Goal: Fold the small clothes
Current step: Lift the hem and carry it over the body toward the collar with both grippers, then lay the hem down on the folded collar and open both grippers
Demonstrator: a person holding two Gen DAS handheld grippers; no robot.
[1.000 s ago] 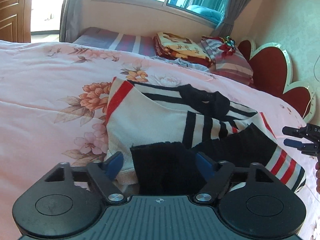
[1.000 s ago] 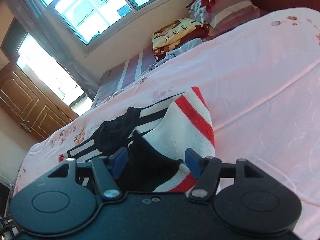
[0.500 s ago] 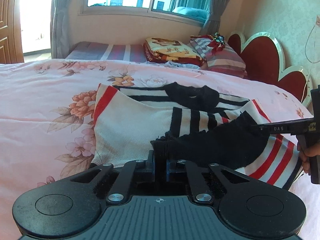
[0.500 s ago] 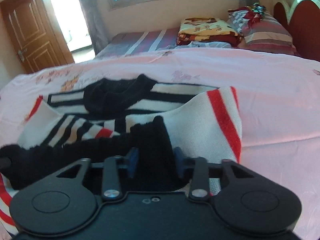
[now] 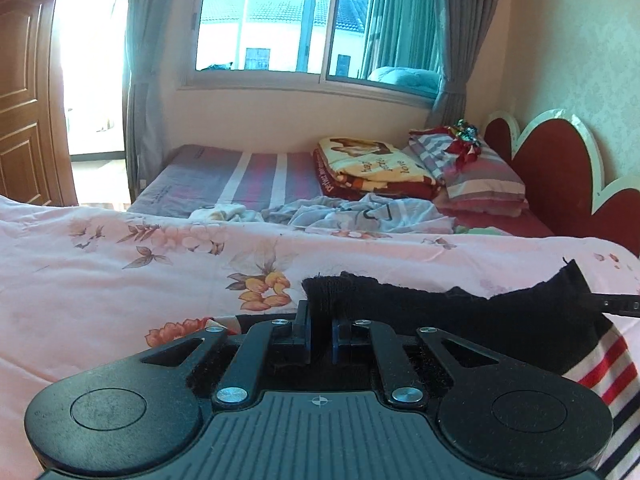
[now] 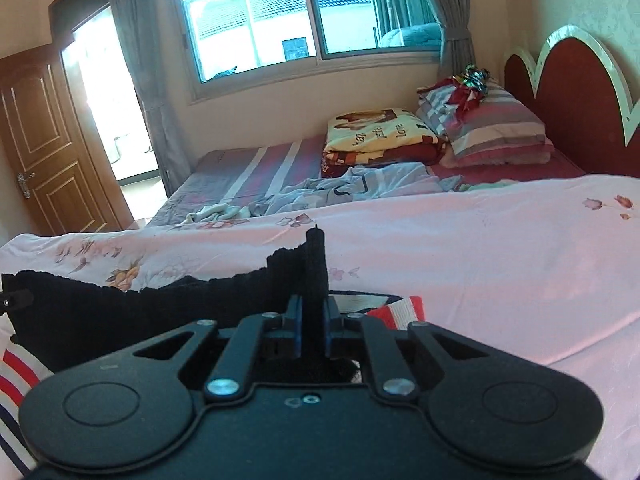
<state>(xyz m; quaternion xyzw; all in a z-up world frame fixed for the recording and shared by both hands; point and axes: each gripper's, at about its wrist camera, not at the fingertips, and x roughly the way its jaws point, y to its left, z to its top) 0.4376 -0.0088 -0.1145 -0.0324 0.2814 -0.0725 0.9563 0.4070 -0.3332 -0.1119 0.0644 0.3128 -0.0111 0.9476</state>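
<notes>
Now my left claw (image 5: 320, 330) is pinched tight on the black ribbed hem (image 5: 440, 312) of the small sweater (image 5: 596, 364), its blue pads (image 5: 306, 330) pressed into the knit, and my right claw (image 6: 314, 326) is clamped on the same black band near its other end, where a fold of it stands upright between the pads. Between the two claws the hem stretches as a thick, fuzzy black strip, held up off the pink floral bedspread (image 5: 120, 276), its top edge ragged and sagging in the middle. From the left wrist I see the tip of my right claw poking in at the right edge, and below it the sweater's cream knit with red and navy stripes hanging down. From the right wrist the striped cloth shows at the lower left, a red and white patch lies just right of the pads, and a wooden door (image 6: 44, 148) with a metal handle shows fully. Both views take in the window (image 5: 312, 28) with grey curtains, a folded printed blanket (image 5: 372, 168), a striped pillow (image 5: 476, 176), crumpled pale blue cloth (image 5: 360, 212) and the scalloped dark red headboard (image 5: 560, 168) edged in white.
</notes>
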